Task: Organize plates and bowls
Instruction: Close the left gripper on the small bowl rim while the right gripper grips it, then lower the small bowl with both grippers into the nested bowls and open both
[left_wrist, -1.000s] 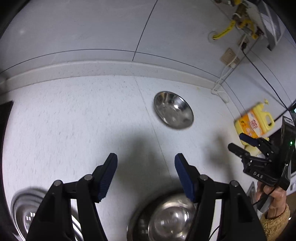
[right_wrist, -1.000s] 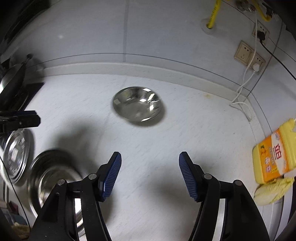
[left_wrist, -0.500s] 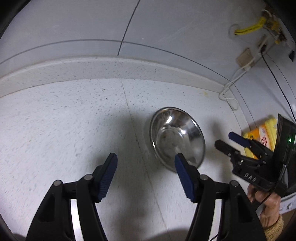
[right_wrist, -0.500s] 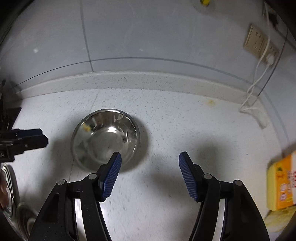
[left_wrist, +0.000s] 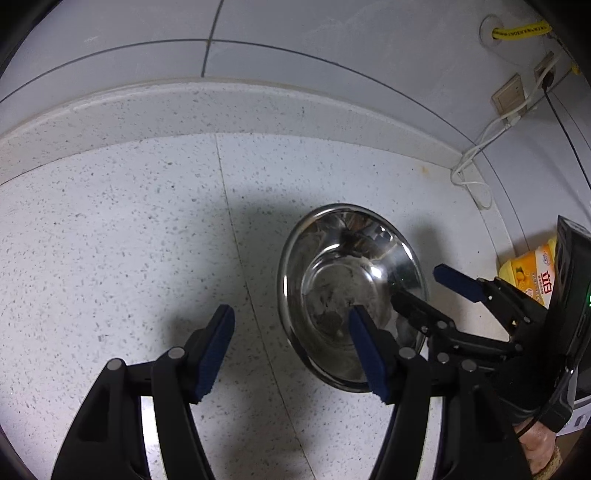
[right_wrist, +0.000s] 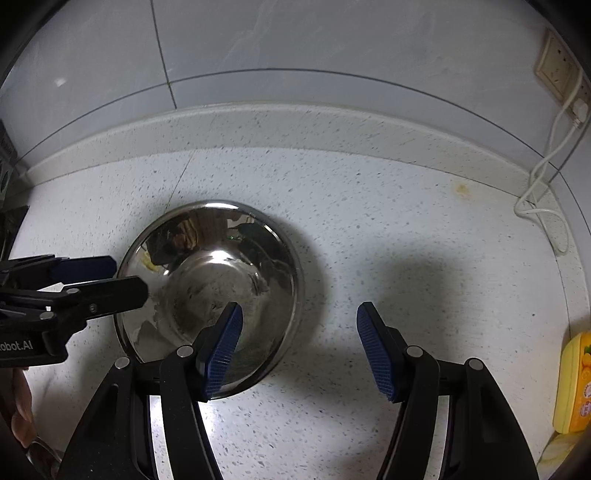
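One shiny steel bowl (left_wrist: 332, 280) stands empty on the speckled white counter (left_wrist: 110, 240). My left gripper (left_wrist: 291, 347) is open and straddles the bowl's left rim, its right pad over the inside, its left pad over bare counter. From the other side my right gripper (right_wrist: 299, 343) is open across the right rim of the bowl (right_wrist: 207, 273), left pad over the inside. Neither pad presses on the rim. Each gripper shows in the other's view: the right gripper (left_wrist: 428, 291) and the left gripper (right_wrist: 110, 278).
A raised counter ledge (right_wrist: 295, 125) and a tiled wall run behind the bowl. A yellow detergent bottle (right_wrist: 576, 380) stands at the right, below a white cable (right_wrist: 543, 177) and a wall socket (right_wrist: 557, 70). A yellow hose (left_wrist: 517, 31) leaves the wall.
Both grippers have come forward and down onto the bowl, which now looks much larger. The other steel bowls and plates near the front have left view. Jaw widths look unchanged.
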